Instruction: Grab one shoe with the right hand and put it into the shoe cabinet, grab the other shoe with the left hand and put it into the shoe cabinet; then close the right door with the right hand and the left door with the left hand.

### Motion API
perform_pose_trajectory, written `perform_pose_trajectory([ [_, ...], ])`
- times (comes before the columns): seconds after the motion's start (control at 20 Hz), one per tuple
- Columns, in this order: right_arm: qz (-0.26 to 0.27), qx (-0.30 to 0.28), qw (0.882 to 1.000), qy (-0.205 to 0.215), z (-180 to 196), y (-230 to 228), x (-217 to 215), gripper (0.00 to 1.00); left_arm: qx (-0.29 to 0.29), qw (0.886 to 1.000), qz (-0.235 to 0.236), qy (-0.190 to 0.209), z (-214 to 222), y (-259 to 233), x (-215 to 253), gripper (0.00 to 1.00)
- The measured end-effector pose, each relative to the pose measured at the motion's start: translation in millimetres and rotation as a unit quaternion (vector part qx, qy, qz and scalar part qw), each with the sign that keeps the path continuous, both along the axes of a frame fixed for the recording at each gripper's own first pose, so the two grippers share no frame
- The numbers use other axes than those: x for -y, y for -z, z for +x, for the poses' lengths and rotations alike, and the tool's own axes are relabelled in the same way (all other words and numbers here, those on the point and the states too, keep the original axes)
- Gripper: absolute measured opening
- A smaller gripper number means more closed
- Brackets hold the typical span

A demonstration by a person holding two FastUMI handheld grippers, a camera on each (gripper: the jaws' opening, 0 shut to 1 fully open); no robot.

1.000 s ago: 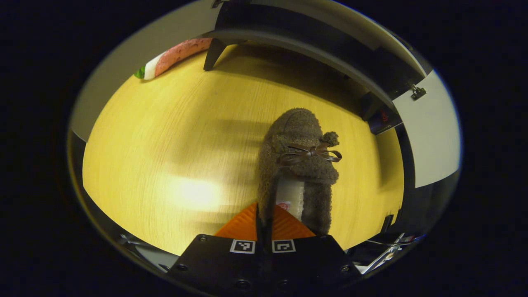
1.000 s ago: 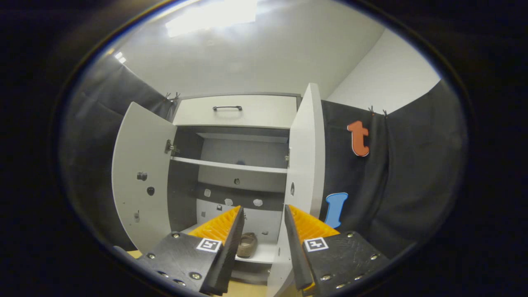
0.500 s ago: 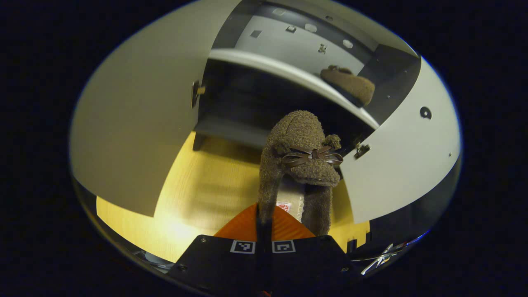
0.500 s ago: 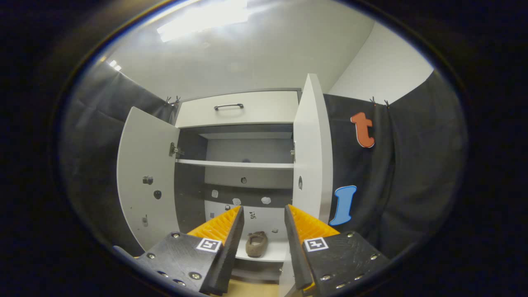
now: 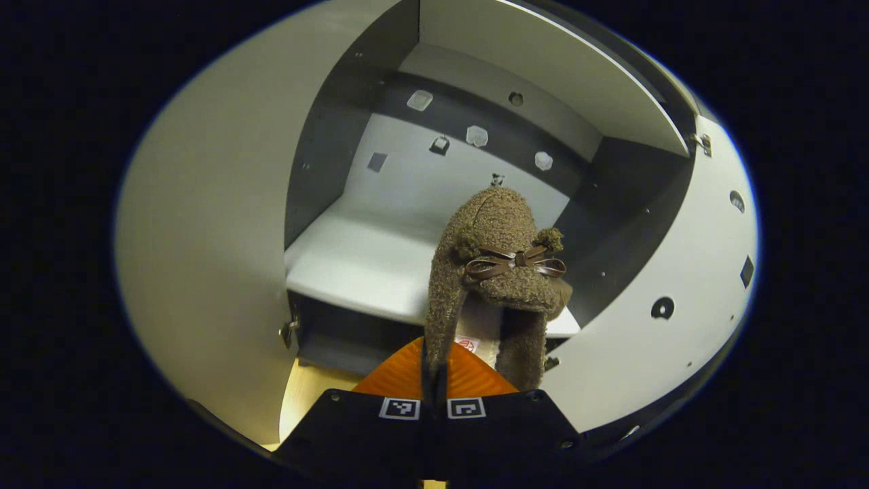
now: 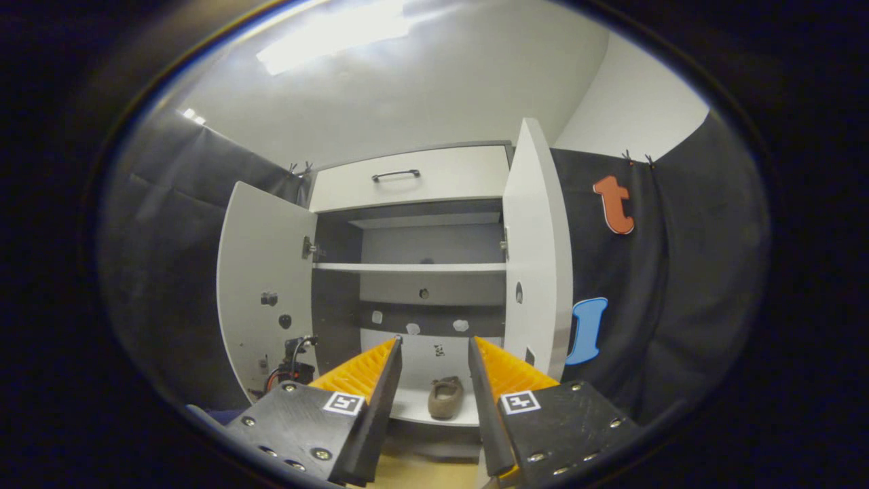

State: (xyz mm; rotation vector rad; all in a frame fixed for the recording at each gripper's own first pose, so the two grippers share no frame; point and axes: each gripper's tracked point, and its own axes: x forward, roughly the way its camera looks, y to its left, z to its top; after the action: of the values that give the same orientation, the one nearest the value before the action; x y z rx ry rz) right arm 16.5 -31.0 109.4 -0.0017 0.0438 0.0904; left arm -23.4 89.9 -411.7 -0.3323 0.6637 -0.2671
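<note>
L gripper [image 5: 434, 363] is clamped on the heel edge of a fuzzy brown shoe [image 5: 499, 272], toe pointing into the cabinet [image 5: 380, 204], held above the white bottom shelf [image 5: 360, 265]. R gripper [image 6: 434, 387] has fingers apart, nothing between them. Beyond it, the 2nd shoe [image 6: 445, 398] sits on the bottom shelf. Left door [image 6: 261, 285] and right door [image 6: 536, 251] both open.
</note>
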Motion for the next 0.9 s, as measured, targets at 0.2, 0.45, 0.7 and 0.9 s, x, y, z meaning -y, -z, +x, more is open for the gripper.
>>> perform_pose_trajectory([
  [0.2,-0.016,-0.001,1.000,0.005,-9.2,2.5,5.0,0.59,0.008,1.000,0.001,-0.018,-1.8,-1.0,0.1,0.01],
  [0.45,-0.039,0.000,0.999,0.025,-17.8,4.3,18.1,0.59,-0.013,0.999,0.025,-0.029,-3.7,-0.9,-1.1,0.01],
  [0.7,-0.053,-0.006,0.998,0.037,-18.4,9.1,26.4,0.61,-0.026,0.998,0.046,-0.043,9.8,13.8,-8.6,0.01],
  [0.9,-0.054,-0.010,0.998,0.037,-14.2,13.6,28.1,0.58,-0.023,0.997,0.069,-0.030,16.1,18.3,-9.4,0.06],
])
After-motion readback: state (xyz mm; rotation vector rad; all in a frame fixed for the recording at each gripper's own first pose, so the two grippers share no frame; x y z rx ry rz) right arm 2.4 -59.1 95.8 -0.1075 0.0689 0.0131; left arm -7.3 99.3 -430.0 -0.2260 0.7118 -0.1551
